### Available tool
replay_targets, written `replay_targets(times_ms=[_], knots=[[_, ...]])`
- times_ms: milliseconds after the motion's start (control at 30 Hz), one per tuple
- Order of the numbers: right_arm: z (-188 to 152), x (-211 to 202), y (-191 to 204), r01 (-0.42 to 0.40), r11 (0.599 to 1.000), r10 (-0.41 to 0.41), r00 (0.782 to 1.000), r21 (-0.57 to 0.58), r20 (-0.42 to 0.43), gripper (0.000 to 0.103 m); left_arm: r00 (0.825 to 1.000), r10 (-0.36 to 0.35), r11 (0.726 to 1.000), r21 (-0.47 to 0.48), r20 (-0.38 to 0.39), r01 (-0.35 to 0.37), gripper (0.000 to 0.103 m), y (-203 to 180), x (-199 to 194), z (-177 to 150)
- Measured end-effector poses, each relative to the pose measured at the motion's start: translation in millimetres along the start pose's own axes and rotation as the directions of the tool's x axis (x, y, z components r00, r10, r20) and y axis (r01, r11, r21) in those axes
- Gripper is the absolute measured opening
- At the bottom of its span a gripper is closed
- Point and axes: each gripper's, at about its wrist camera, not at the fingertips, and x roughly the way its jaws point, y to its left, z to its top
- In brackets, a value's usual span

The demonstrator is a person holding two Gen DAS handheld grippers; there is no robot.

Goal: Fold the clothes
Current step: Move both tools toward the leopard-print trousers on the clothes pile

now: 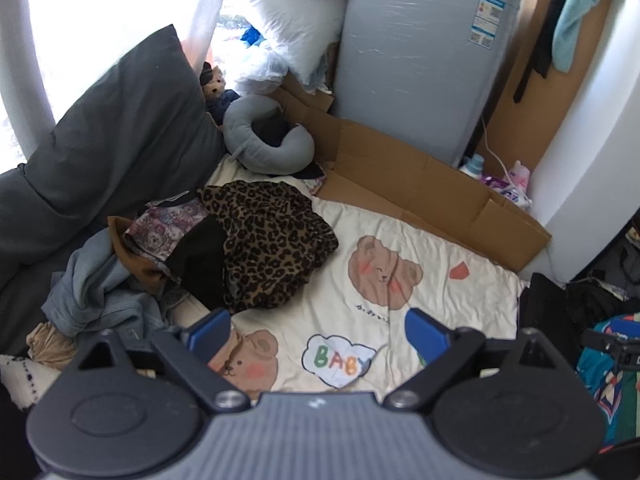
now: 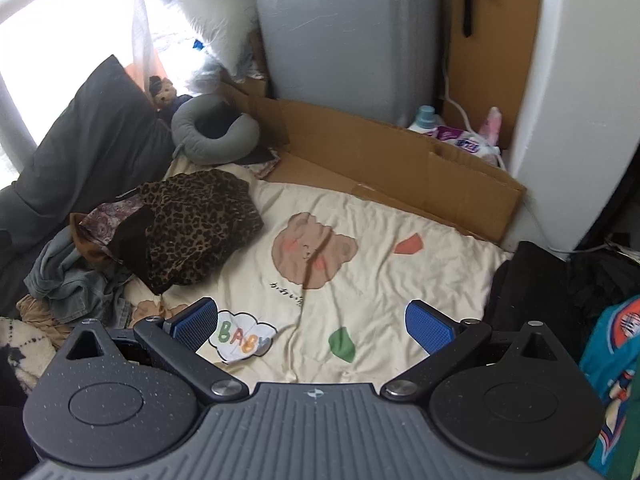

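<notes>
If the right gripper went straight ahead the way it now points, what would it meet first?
Most likely the bear-print blanket: the right gripper is open and empty above its bare middle, with the leopard-print garment off to its left. Depth is uncertain.

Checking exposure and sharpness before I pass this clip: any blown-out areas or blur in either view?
Left wrist: window blown out white, bear blanket fairly sharp, fisheye curves the edges. Right wrist: window also overexposed, wall at right smeared.

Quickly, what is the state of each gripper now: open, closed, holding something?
Left gripper: open, holding nothing.
Right gripper: open, holding nothing.
</notes>
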Motion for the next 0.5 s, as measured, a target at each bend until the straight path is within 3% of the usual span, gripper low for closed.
replay_targets(times_ms=[500], knots=[[40,68,5,-0.035,0.997,0.034,0.999,-0.073,-0.006,0.103,1.000,0.001,1.000,-0.009,0.025,0.000,0.090,24,80,31]])
